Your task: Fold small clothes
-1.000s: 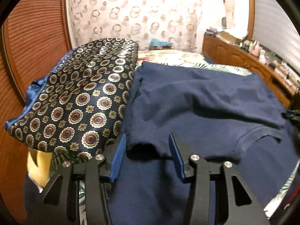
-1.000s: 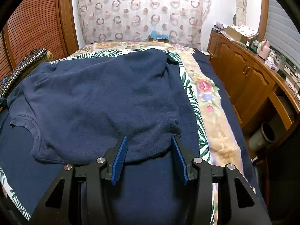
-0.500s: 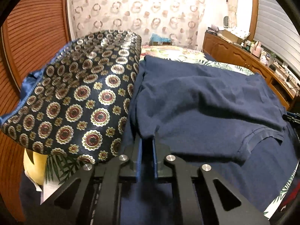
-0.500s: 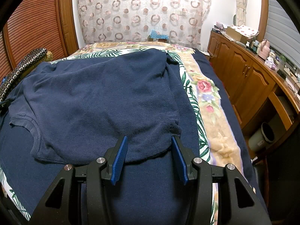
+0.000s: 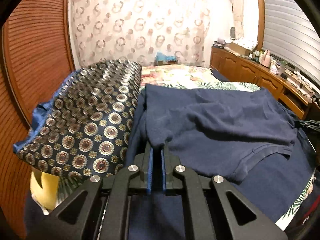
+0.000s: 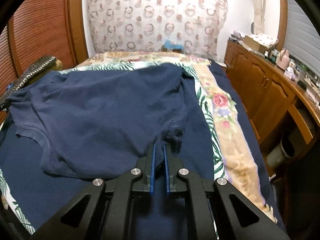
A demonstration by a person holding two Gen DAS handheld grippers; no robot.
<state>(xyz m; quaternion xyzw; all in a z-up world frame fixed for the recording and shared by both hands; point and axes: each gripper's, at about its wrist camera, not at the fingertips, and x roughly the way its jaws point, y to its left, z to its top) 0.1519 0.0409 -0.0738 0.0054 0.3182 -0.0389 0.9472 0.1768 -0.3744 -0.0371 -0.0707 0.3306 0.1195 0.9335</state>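
Shirt (image 5: 220, 120) corners clamped, seemingly, between both tools' (image 5: 157, 150) (image 6: 159, 149) just-closed blue pads, left and right.

The shirt (image 6: 104, 108) is plain navy, lying on a navy sheet (image 6: 40, 172) over a bedspread (image 6: 218, 104) printed with green palm leaves and pink flowers on cream. The pillow (image 5: 84, 124) is dark navy with gold-and-maroon medallions and bright blue edging. The curtain (image 6: 156, 18) is cream with brownish rings and dots; each hand-held gripper (image 5: 156, 152) is black with blue pads (image 6: 152, 170).
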